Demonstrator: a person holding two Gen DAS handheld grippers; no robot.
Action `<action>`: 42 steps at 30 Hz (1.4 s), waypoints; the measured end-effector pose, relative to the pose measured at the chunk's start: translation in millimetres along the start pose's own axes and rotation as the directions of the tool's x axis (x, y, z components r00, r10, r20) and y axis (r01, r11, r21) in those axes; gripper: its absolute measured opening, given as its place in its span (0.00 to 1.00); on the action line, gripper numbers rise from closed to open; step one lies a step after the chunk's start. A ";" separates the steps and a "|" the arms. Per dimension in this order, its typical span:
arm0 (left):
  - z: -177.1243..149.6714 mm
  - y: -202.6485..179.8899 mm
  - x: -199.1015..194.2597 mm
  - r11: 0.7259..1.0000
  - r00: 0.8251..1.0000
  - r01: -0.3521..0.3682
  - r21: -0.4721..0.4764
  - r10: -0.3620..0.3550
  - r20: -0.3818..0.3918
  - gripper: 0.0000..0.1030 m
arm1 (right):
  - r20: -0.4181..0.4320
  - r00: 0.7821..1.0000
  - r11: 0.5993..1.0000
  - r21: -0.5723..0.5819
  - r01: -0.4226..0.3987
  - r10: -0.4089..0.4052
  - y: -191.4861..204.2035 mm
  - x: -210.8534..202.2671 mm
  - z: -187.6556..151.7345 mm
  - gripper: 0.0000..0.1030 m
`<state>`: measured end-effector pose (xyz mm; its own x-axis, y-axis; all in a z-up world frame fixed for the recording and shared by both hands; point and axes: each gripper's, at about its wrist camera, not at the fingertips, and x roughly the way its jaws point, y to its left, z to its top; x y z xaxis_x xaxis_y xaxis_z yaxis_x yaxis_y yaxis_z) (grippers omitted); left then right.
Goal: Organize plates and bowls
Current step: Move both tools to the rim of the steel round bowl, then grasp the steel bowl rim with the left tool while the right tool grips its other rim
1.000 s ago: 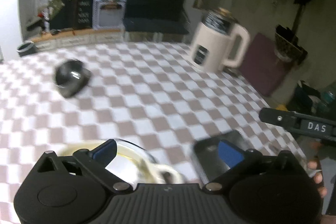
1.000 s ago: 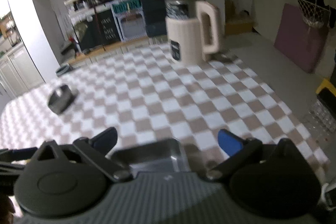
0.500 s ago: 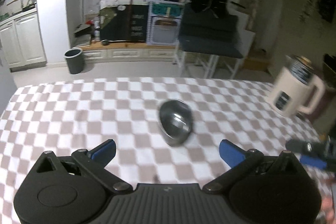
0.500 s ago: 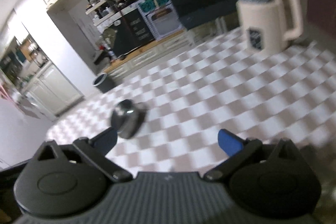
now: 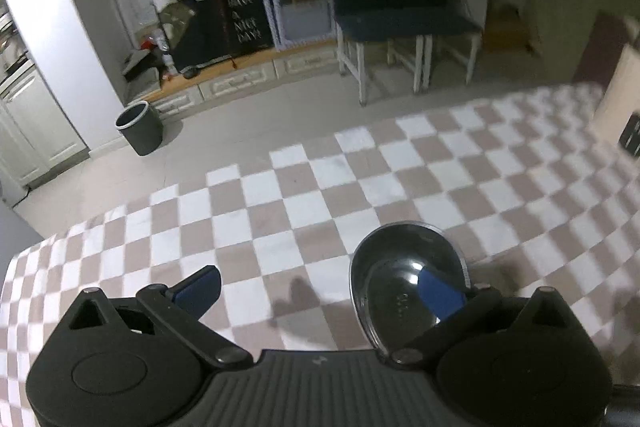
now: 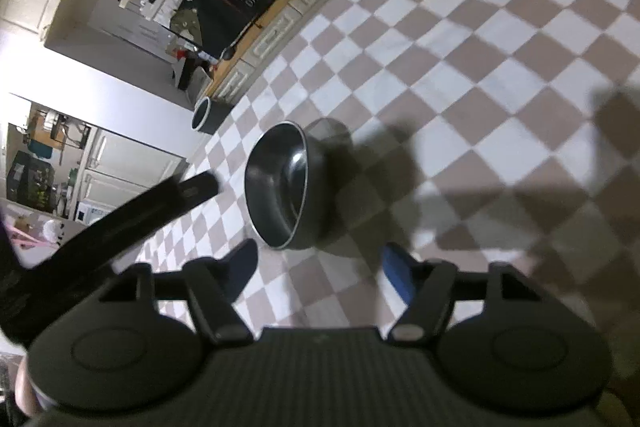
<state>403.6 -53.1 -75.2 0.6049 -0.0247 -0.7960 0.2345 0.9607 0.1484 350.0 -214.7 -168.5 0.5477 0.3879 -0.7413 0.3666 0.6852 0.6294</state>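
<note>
A round steel bowl (image 5: 394, 291) stands on the checked tablecloth (image 5: 320, 203). My left gripper (image 5: 318, 291) hovers over it, open; its right fingertip (image 5: 440, 295) hangs above the bowl's inside and its left fingertip (image 5: 196, 287) stays over the cloth. In the right wrist view the same bowl (image 6: 280, 187) lies just ahead of my right gripper (image 6: 318, 269). Its jaws are closing with nothing between them. The dark bar of the left gripper (image 6: 120, 223) reaches in from the left, close to the bowl's rim.
A cream jug kettle (image 5: 616, 107) stands at the table's right side. The table's far edge (image 5: 304, 151) drops to the floor, where a dark bin (image 5: 140, 131) and a stool (image 5: 404, 27) stand. Shadows of the grippers fall on the cloth (image 6: 480, 187).
Both views have swung left and dropped toward the steel bowl, now close in front. The pale bowl and steel tray seen a second ago are out of view. The right jaws are narrower.
</note>
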 end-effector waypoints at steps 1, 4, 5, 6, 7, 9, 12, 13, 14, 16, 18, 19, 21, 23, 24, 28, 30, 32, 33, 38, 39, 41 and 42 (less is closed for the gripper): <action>2.3 -1.2 9.6 1.000 1.000 -0.006 0.017 0.006 -0.013 1.00 | -0.007 1.000 1.000 0.013 0.004 -0.004 1.5 5.4 1.3 0.68; 7.9 -0.1 30.7 0.999 0.999 -0.022 0.035 0.023 -0.027 1.00 | -0.025 1.000 0.998 0.063 -0.010 0.011 4.7 15.1 2.6 0.68; 9.6 2.4 36.0 0.999 0.999 -0.025 0.026 0.026 -0.031 1.00 | -0.016 1.000 0.999 0.054 -0.003 0.004 5.2 17.4 6.5 0.68; 10.4 4.4 40.4 1.000 0.999 -0.027 0.014 0.027 -0.033 1.00 | -0.002 1.000 0.999 0.038 0.014 -0.014 7.7 18.4 7.2 0.68; 11.5 8.1 44.3 1.000 0.999 -0.029 -0.001 0.029 -0.034 1.00 | 0.008 0.999 0.999 0.030 0.031 -0.031 9.7 20.1 7.3 0.68; 13.3 12.6 49.9 0.999 0.999 -0.037 -0.026 0.036 -0.029 1.00 | 0.015 0.999 0.998 0.020 0.052 -0.052 11.7 24.8 8.2 0.68; 16.2 19.7 56.0 0.997 0.999 -0.042 -0.063 0.040 -0.033 1.00 | 0.020 0.996 0.996 -0.017 0.087 -0.087 14.6 28.8 5.0 0.68; 15.8 22.1 57.4 0.997 0.999 -0.042 -0.071 0.039 -0.036 1.00 | 0.009 0.995 0.994 -0.044 0.101 -0.101 15.2 29.6 3.9 0.68; 15.5 23.0 58.3 0.997 0.999 -0.041 -0.073 0.038 -0.038 1.00 | -0.001 0.994 0.992 -0.068 0.109 -0.109 16.5 30.6 2.5 0.67; 14.1 24.7 58.5 0.996 0.998 -0.061 -0.071 0.059 -0.035 1.00 | -0.007 0.992 0.984 -0.131 0.120 -0.122 21.5 30.7 -0.1 0.67; 11.5 27.7 57.6 0.995 0.997 -0.070 -0.074 0.068 -0.029 1.00 | 0.000 0.984 0.960 -0.219 0.175 -0.179 27.6 28.8 -0.7 0.57; 9.1 31.0 56.0 0.994 0.997 -0.071 -0.084 0.069 -0.027 1.00 | 0.011 0.976 0.942 -0.258 0.212 -0.217 27.9 27.8 -0.9 0.50; 3.6 37.7 51.9 0.992 0.997 -0.073 -0.105 0.071 -0.027 1.00 | 0.022 0.965 0.924 -0.283 0.256 -0.260 19.0 25.1 1.8 0.43; -1.7 44.3 48.4 0.991 0.997 -0.068 -0.115 0.065 -0.031 1.00 | 0.030 0.968 0.932 -0.263 0.250 -0.251 10.5 22.2 5.6 0.36; -5.1 47.4 46.7 0.991 0.998 -0.063 -0.119 0.059 -0.032 1.00 | 0.021 0.970 0.937 -0.255 0.239 -0.242 8.7 20.7 7.6 0.36; -13.1 55.4 43.2 0.989 0.998 -0.053 -0.138 0.049 -0.032 1.00 | 0.024 0.995 0.978 -0.183 0.101 -0.098 4.6 6.3 12.6 0.37; -14.5 58.0 42.7 0.987 0.999 -0.045 -0.152 0.041 -0.025 1.00 | 0.071 0.997 0.988 -0.144 0.047 -0.037 5.5 2.4 13.3 0.55; -12.4 59.0 43.3 0.985 0.999 -0.041 -0.167 0.039 -0.015 1.00 | 0.113 0.993 0.993 -0.112 0.025 -0.012 6.5 0.5 16.2 0.72; -11.6 58.7 43.1 0.985 0.999 -0.038 -0.171 0.037 -0.009 1.00 | 0.123 0.992 0.994 -0.105 0.018 -0.005 7.2 0.9 17.0 0.72; -5.5 54.9 44.3 0.985 0.998 -0.057 -0.164 0.060 0.014 1.00 | 0.090 0.992 0.984 -0.147 0.096 -0.084 16.5 25.9 14.2 0.64; -5.0 54.7 43.5 0.984 0.998 -0.064 -0.165 0.067 0.016 1.00 | 0.094 0.990 0.979 -0.165 0.122 -0.108 17.9 27.0 13.0 0.61; -5.7 56.9 41.2 0.986 0.999 -0.038 -0.164 0.043 0.025 1.00 | 0.108 0.984 0.959 -0.230 0.166 -0.145 19.4 27.7 11.6 0.52; -7.0 57.2 39.4 0.986 0.999 -0.038 -0.164 0.043 0.028 1.00 | 0.122 0.981 0.950 -0.256 0.178 -0.151 19.4 25.5 12.5 0.51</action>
<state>435.5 2.9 -102.2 0.6355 0.0089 -0.7721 0.0838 0.9932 0.0803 380.5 -199.2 -172.2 0.5738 0.2020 -0.7937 0.2529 0.8780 0.4063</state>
